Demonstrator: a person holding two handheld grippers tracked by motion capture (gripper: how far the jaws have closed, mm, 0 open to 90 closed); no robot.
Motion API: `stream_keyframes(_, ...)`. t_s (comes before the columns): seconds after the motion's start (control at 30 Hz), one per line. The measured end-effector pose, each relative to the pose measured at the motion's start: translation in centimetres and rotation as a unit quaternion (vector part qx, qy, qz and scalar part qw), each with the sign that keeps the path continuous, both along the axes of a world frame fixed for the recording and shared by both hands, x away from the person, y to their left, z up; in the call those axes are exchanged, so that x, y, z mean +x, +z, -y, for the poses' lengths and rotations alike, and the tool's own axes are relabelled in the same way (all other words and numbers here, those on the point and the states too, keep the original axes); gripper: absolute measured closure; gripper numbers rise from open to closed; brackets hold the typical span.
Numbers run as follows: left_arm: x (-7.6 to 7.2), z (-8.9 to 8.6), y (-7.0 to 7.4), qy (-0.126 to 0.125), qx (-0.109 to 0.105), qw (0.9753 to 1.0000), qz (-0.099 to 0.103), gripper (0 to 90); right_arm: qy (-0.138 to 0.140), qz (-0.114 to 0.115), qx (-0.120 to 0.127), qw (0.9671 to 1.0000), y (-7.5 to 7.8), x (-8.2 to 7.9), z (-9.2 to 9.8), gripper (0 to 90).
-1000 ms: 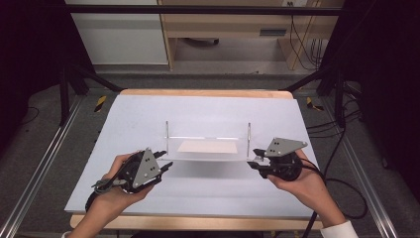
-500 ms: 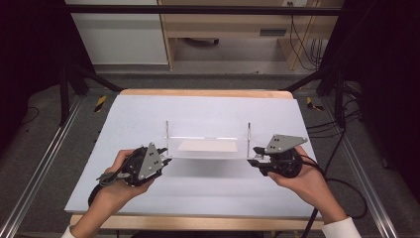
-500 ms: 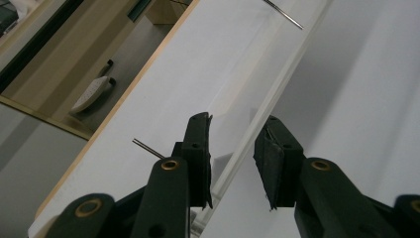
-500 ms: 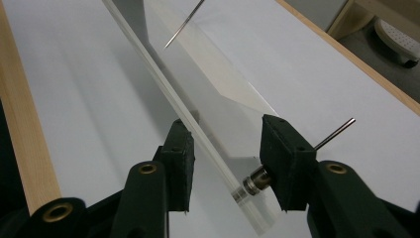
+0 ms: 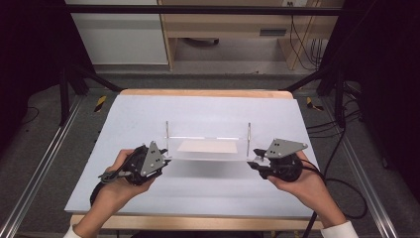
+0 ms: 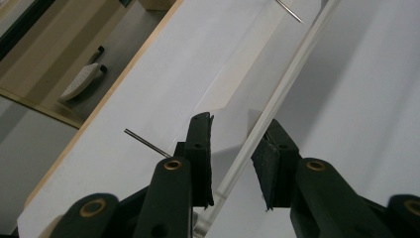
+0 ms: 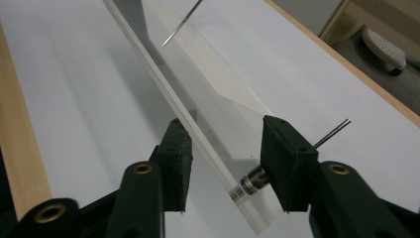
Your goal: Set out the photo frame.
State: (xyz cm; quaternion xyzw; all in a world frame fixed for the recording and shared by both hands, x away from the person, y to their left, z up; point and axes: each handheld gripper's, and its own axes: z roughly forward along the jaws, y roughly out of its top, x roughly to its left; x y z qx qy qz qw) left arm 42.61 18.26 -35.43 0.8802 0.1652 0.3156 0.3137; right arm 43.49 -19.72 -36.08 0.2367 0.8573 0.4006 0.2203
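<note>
A clear acrylic plate point(image 5: 205, 154) lies across the middle of the white table point(image 5: 208, 111), with a pale rectangle showing in it. A thin metal rod point(image 5: 167, 134) stands at its left end and another rod point(image 5: 248, 136) at its right end. My left gripper point(image 5: 166, 159) is at the plate's left end. In the left gripper view its open jaws point(image 6: 235, 134) straddle the plate's edge point(image 6: 292, 79) with gaps on both sides. My right gripper point(image 5: 255, 158) is at the right end, also open point(image 7: 225, 139), with the plate's edge point(image 7: 153, 69) between its jaws.
The table has a wooden rim point(image 5: 198, 92) and bare white surface in front of and behind the plate. Metal frame rails point(image 5: 44, 163) run along both sides. Black cables point(image 5: 341, 183) trail off the right side. A wooden desk point(image 5: 223, 25) stands beyond the far edge.
Both grippers have edged inward toward the plate's ends, the left one a little up and to the right. The plate has stayed in place.
</note>
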Motion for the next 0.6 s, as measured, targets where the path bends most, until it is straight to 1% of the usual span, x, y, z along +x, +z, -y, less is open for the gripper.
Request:
stream_keyframes(0.07, 0.0, 0.0, 0.0, 0.0, -0.001, 1.0, -0.001, 69.1, -0.01, 0.007, 0.004, 0.9999, -0.4, -0.1, 0.1, 50.7)
stream_keyframes(0.13, 0.0, 0.0, 0.0, 0.0, -0.001, 1.0, 0.0, 69.1, -0.014, 0.017, 0.003, 0.9998, -0.9, -0.1, 0.2, 47.7)
stream_keyframes(0.23, 0.0, 0.0, 0.0, -0.001, -0.001, 1.0, 0.0, 69.1, -0.022, 0.034, -0.004, 0.9992, -1.8, 0.0, 0.4, 47.0)
stream_keyframes(0.27, 0.0, 0.0, 0.0, -0.001, -0.001, 1.0, -0.001, 69.1, -0.025, 0.036, -0.006, 0.999, -2.0, 0.1, 0.4, 47.0)
stream_keyframes(0.3, 0.1, 0.0, 0.1, -0.002, -0.001, 1.0, -0.001, 69.2, -0.024, 0.04, -0.006, 0.9989, -2.1, 0.2, 0.3, 47.8)
stream_keyframes(0.4, 0.1, -0.1, 0.1, -0.002, -0.002, 1.0, -0.002, 69.2, -0.024, 0.053, -0.009, 0.9983, -2.5, 0.6, 0.2, 55.7)
stream_keyframes(0.47, 0.2, -0.1, 0.1, -0.003, -0.003, 1.0, -0.001, 69.2, -0.026, 0.06, -0.003, 0.9978, -2.5, 0.7, 0.3, 61.2)
stream_keyframes(0.6, 0.3, -0.1, 0.3, -0.005, -0.003, 1.0, -0.002, 69.1, -0.021, 0.063, -0.003, 0.9978, -2.4, 0.9, 0.3, 62.1)
